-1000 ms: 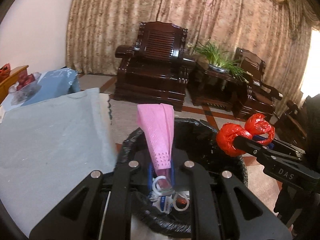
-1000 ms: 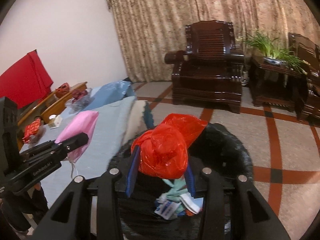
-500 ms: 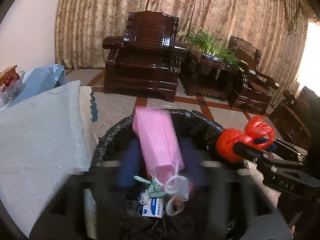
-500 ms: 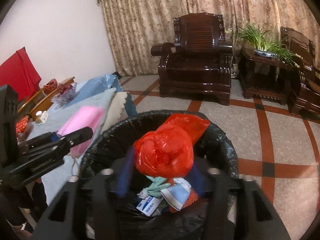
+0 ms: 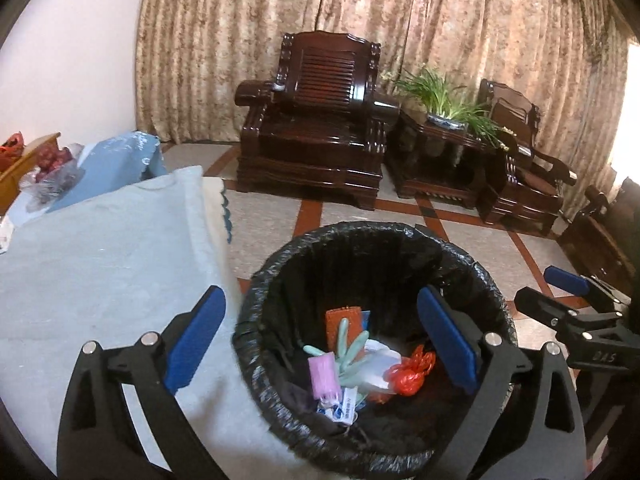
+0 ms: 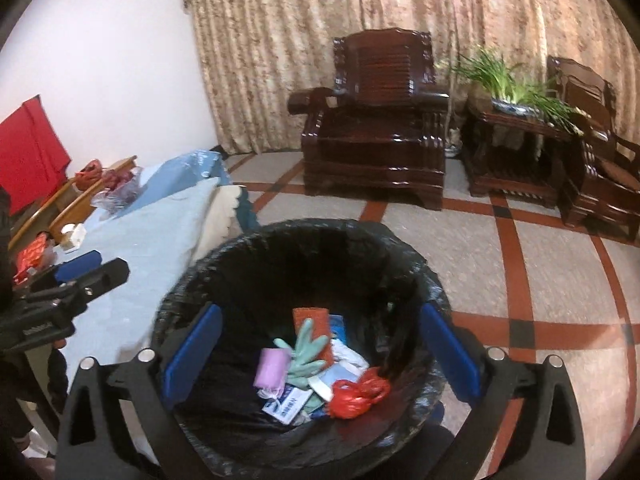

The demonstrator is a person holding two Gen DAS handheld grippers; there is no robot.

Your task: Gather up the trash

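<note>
Brocade curtains (image 5: 400,20) and dark carved armchairs (image 5: 316,120) fill the far side of my view, with a potted plant (image 5: 444,100) on a side table between the chairs. Closer, a pale blue cloth covers the counter (image 5: 100,248) on my left, its edge right beside the bin (image 5: 372,236). That bin, lined with a black bag, sits directly below both tongs.

Inside it lies the trash: a pink bag (image 5: 323,374), a red knotted bag (image 5: 410,372), a green glove (image 5: 352,348), an orange scrap and some printed wrappers, all resting on the bottom.

My left tongs (image 5: 320,344) and right tongs (image 6: 320,352) are both spreading wide, jaws opening, with nothing between the pads, only the bin's depth below.

What worries me is the liner: its rim is loosely folded over the bin's edge, and if I pull either tool back low, a finger could snag the plastic and drag it inward or tip the bin. The two tools also sit close together over the opening, so swinging one sideways could knock the other. More clutter waits at the counter's far end (image 6: 72,236), and I'd have to clear the bin rim first.
</note>
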